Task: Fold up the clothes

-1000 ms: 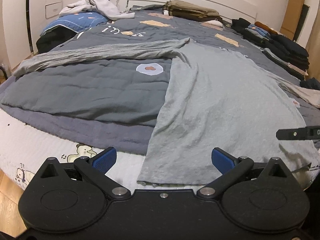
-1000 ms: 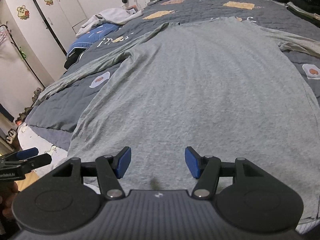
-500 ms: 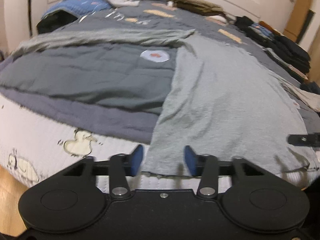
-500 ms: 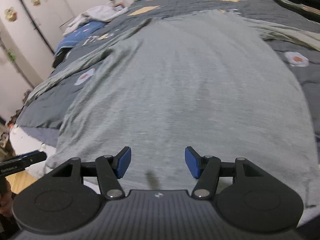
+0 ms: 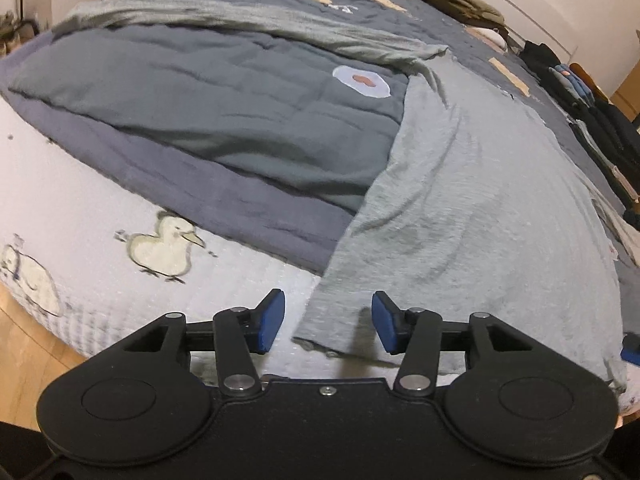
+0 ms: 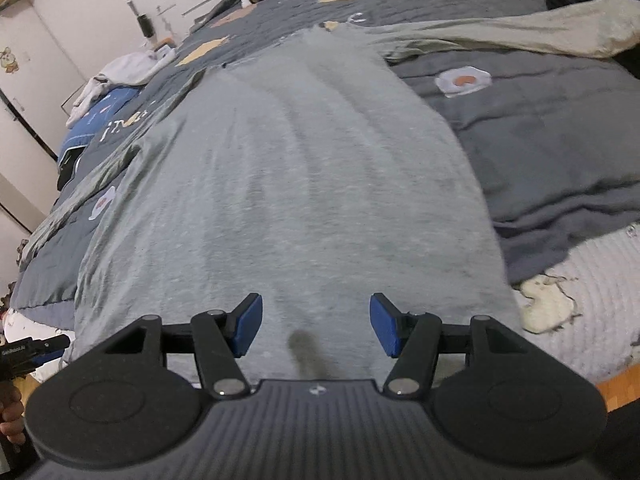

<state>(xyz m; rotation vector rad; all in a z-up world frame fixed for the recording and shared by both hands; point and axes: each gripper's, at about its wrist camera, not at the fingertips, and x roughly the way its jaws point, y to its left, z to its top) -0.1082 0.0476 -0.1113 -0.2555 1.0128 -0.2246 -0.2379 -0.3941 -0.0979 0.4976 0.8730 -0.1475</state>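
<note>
Grey shirt [image 5: 472,184] laid flat; hem corner bracketed by empty, open left gripper [image 5: 328,322]; right gripper [image 6: 316,324] open, empty. Hem grasp judged next.

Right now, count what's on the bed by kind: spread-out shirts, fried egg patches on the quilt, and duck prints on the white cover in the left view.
Grey shirt: 1
Egg patches: 2
Duck prints: 2
Total: 5

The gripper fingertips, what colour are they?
Blue pads on black arms, clearest in the right wrist view.
</note>
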